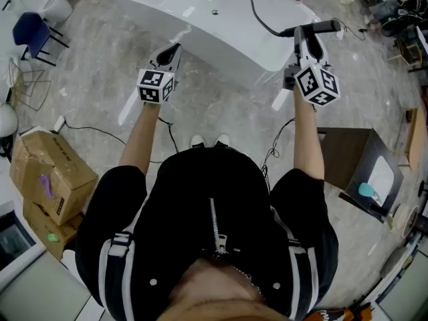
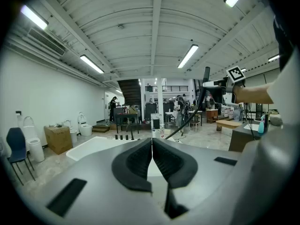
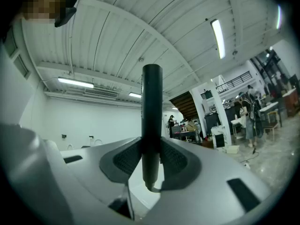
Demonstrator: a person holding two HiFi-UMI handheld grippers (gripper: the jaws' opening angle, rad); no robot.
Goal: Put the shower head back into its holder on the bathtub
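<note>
The white bathtub lies ahead of me on the stone floor, with its black tap fittings on the far rim. My right gripper is shut on the black shower head handle, held above the tub's right end. The black hose runs from it across the tub. In the right gripper view the handle stands upright between the pads of that gripper. My left gripper hovers by the tub's near rim, shut with nothing in it. No holder is clearly visible.
Cardboard boxes stand at the left, a blue chair and a white toilet at the far left. A brown cabinet is at my right. Cables trail on the floor. People work far back.
</note>
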